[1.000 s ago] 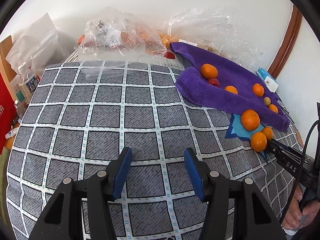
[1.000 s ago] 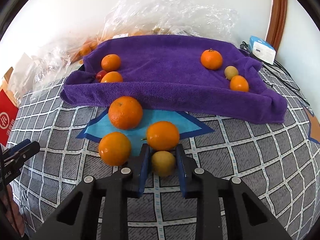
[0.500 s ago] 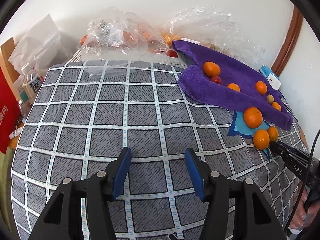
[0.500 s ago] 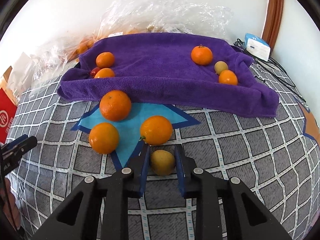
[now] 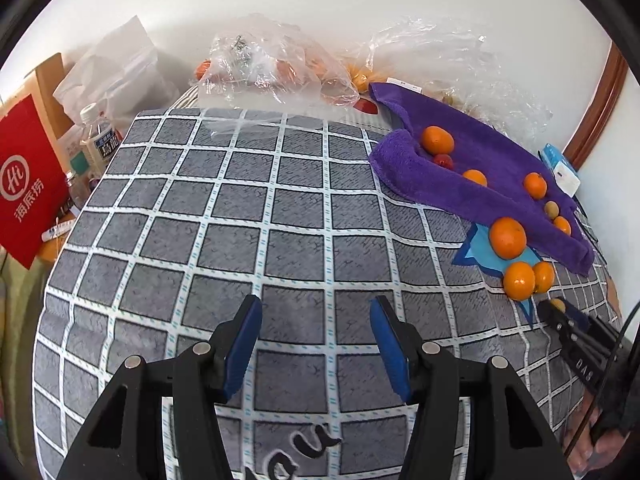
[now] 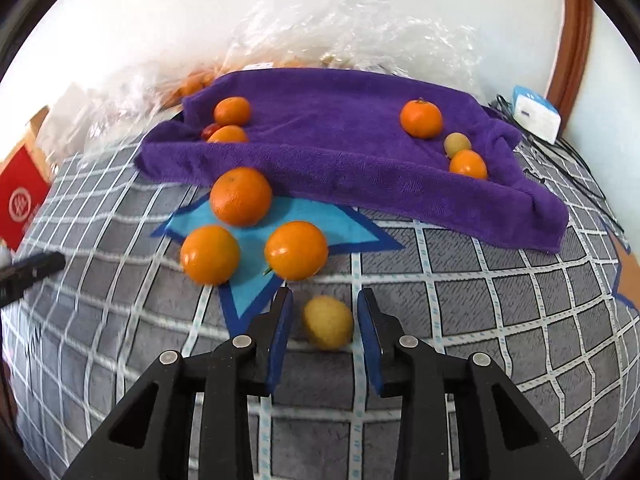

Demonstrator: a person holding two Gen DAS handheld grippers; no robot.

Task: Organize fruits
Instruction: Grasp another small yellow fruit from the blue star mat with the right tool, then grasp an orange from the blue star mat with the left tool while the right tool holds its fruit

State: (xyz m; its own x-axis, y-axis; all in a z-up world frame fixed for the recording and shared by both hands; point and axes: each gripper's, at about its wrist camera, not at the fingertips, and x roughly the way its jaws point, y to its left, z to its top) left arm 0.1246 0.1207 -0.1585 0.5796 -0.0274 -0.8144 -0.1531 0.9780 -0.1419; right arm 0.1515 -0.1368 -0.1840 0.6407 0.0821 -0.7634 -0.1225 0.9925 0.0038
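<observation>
In the right wrist view my right gripper is open, with a small yellow-brown fruit lying loose on the grid cloth between its fingers. Three oranges sit on a blue star patch just beyond. A purple towel behind holds several oranges, a small red fruit and another yellow-brown fruit. My left gripper is open and empty over the grey grid cloth. The towel, the oranges and my right gripper show at the right of the left wrist view.
Clear plastic bags of fruit lie along the back wall. A red carton and a bottle stand off the left edge. A blue-white box and cables lie right of the towel.
My right gripper opened and let go of the small yellow-brown fruit, which now lies on the cloth. Both grippers drew back a little from the fruit.
</observation>
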